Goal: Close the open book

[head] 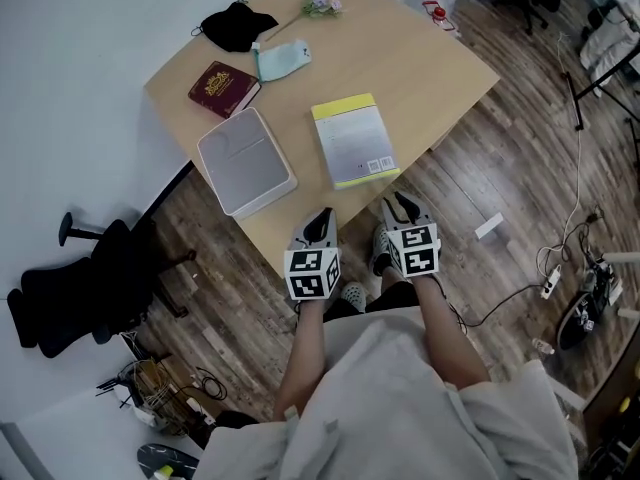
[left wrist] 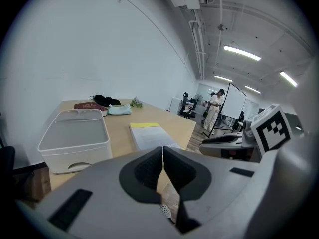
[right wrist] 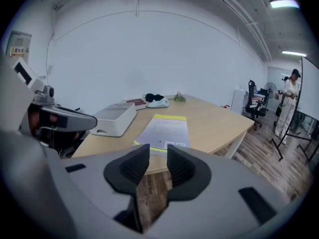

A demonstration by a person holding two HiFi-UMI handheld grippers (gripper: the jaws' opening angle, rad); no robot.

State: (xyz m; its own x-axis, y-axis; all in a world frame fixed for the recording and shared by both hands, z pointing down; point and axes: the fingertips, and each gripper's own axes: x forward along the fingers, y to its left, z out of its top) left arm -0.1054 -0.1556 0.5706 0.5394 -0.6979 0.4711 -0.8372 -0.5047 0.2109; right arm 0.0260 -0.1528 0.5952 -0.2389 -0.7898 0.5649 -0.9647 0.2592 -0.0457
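The book (head: 354,140) is lying flat on the near part of the table (head: 430,63), a little way in from the near edge. Its pale cover is facing up with a yellow band along the far end, and no pages are showing, so it is looking closed already. Just to its left a white bin (head: 245,160) is sitting, and further off a dark red book (head: 223,88), a teal cloth (head: 281,59) and a black cloth (head: 236,24) are lying well apart from it. Both grippers are hanging off the table's near edge, above the floor and touching nothing. The left gripper (head: 321,216) is holding its jaws pressed together, empty. The right gripper (head: 402,204) is keeping a narrow gap with nothing in it. By my reading the work is finishing, so the best move is checking that the cover is sitting flat, then drawing both grippers away without brushing the table edge or nudging the book.
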